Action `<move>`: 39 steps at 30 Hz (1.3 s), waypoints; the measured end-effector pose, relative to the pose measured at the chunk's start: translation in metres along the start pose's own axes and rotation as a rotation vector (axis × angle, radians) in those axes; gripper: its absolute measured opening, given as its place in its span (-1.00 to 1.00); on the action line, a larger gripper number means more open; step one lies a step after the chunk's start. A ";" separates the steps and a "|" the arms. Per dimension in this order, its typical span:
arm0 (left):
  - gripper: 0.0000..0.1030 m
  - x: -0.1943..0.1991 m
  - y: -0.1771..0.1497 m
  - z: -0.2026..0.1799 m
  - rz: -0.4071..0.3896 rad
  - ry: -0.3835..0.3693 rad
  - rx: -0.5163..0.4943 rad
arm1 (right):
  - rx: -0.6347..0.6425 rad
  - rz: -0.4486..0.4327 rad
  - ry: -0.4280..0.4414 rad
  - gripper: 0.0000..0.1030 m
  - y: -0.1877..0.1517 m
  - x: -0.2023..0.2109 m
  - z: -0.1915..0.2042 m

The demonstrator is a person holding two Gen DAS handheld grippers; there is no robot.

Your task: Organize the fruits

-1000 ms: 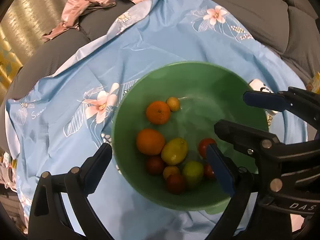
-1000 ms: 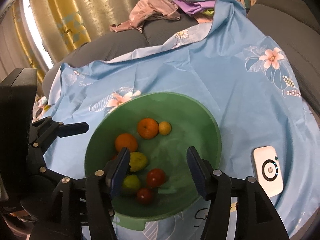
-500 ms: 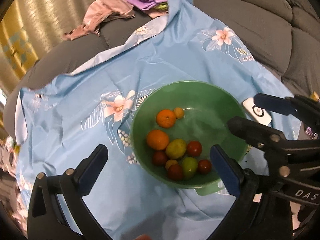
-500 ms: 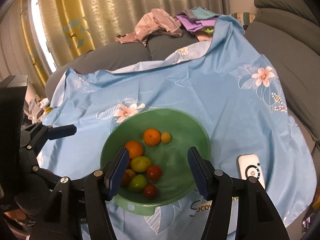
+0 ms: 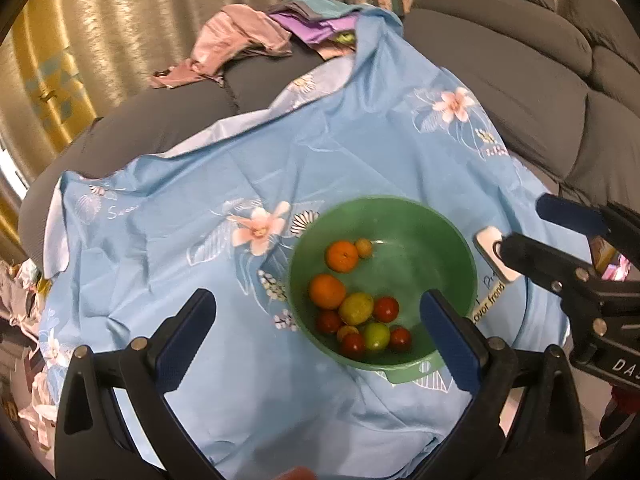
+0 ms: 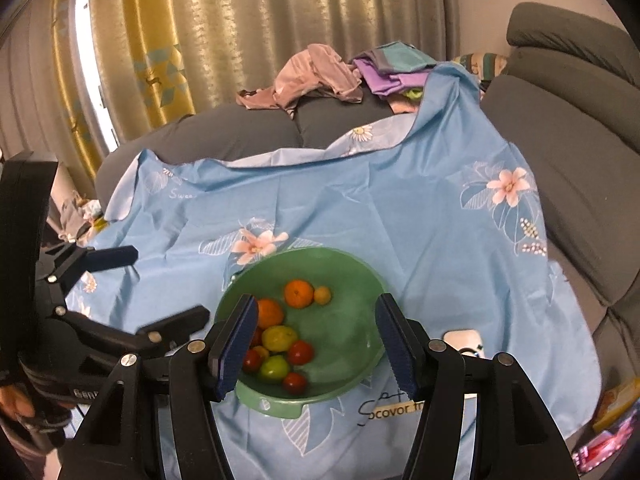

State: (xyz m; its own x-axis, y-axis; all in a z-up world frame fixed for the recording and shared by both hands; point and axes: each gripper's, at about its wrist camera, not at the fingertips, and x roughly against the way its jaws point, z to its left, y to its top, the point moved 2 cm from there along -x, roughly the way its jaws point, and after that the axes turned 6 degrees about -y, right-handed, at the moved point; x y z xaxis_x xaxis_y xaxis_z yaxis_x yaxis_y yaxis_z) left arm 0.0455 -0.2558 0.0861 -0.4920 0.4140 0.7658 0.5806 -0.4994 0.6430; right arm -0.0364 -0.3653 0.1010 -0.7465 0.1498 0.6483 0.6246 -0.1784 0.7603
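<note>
Both my left tongs (image 5: 320, 326) and right tongs (image 6: 316, 342) gape wide, empty, above the green bowl (image 5: 448, 232) where all the fruits (image 5: 354, 312) lie clustered at its near-left side. Reaching in carelessly, I could nudge the round pieces apart, or tip the bowl on the soft blue cloth (image 5: 180, 240).

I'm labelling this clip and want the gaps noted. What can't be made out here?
- White device: right wrist view, mostly behind the right tongs; left wrist view, partly behind them.
- Fruit at the green bowl left side: right view, covered by a tong finger.
- Printed text: cut off by the tongs in both views.
- Left tongs: open, empty.
</note>
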 end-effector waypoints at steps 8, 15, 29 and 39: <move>0.99 0.021 0.009 0.007 -0.051 0.040 0.028 | 0.026 -0.010 0.008 0.19 0.005 0.008 0.005; 0.99 0.023 0.011 0.009 -0.051 0.060 0.024 | 0.030 -0.014 0.015 0.19 0.007 0.009 0.006; 0.99 0.015 0.009 0.006 -0.031 0.059 0.002 | 0.028 -0.008 0.013 0.19 0.003 0.005 0.008; 0.99 0.004 0.008 0.004 0.006 0.053 0.004 | 0.031 0.002 0.006 0.19 -0.002 -0.001 0.010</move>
